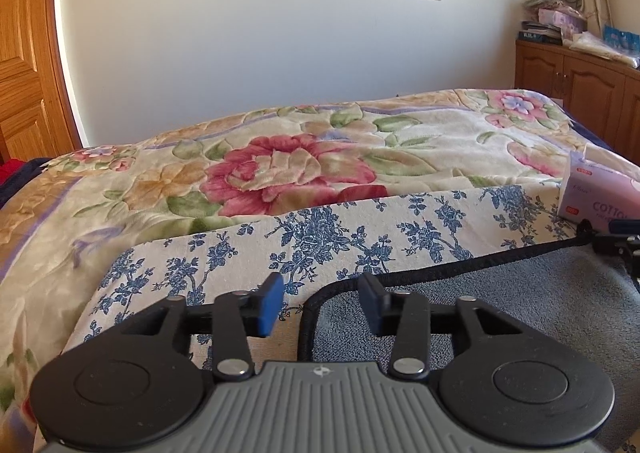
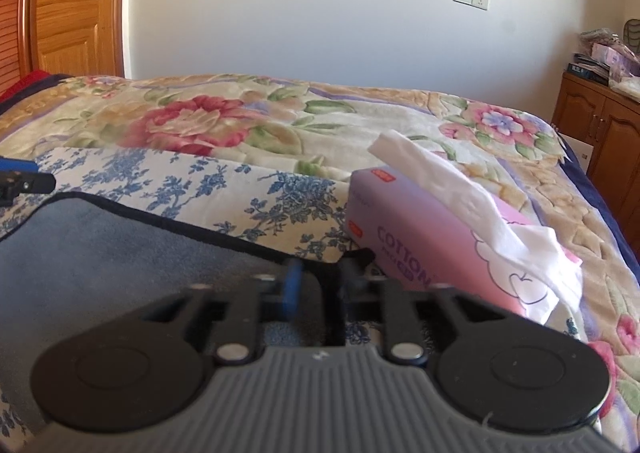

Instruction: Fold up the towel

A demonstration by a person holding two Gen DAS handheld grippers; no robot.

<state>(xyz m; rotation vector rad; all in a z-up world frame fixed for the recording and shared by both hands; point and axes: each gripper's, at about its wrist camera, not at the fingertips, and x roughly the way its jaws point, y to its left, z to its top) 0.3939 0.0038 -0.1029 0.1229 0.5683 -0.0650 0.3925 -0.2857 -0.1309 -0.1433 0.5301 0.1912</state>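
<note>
A grey-blue towel (image 1: pixel 500 301) with a black bound edge lies flat on a blue-flowered cloth (image 1: pixel 320 237) on the bed. My left gripper (image 1: pixel 320 303) is open, its jaws astride the towel's near left corner, not closed on it. In the right wrist view the towel (image 2: pixel 120 253) fills the lower left. My right gripper (image 2: pixel 320 285) is open, with the towel's black corner edge between its jaws. The right gripper shows at the right edge of the left wrist view (image 1: pixel 618 241); the left gripper shows at the left edge of the right wrist view (image 2: pixel 20 177).
A pink tissue box (image 2: pixel 424 249) with a tissue sticking out stands just right of the towel; it also shows in the left wrist view (image 1: pixel 600 193). A floral blanket (image 1: pixel 280 165) covers the bed. A wooden cabinet (image 1: pixel 580 81) stands at the far right, a wooden door (image 1: pixel 24 53) at the left.
</note>
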